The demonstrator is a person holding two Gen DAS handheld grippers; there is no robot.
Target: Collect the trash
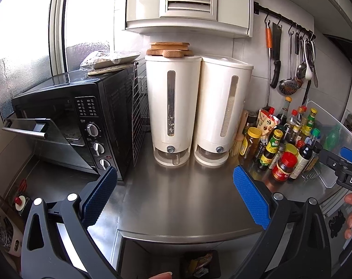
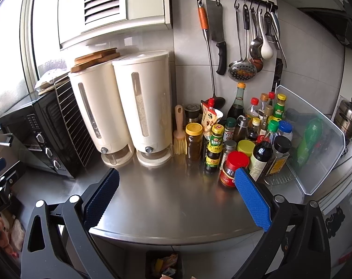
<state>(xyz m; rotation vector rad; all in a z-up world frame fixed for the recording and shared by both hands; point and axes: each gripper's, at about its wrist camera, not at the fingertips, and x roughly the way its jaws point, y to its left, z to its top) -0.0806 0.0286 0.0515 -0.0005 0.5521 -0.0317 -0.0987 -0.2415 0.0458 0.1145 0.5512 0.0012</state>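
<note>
Trash bin (image 2: 164, 265) below counter edge (image 2: 176, 238), both hand-held grippers (image 1: 174, 194) (image 2: 177, 195) released, empty.

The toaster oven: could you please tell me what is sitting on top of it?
On the toaster oven sits a woven mat bearing a plate with a plastic-wrapped item; the wrapper's contents aren't discernible.

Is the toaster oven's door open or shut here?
Open. In the left wrist view the toaster oven has its glass door tilted outward from the top, handle forward, with the inside visible behind it.

Oven (image 1: 66, 125), dispensers (image 1: 173, 107) (two), bottles (image 2: 252, 139).
</note>
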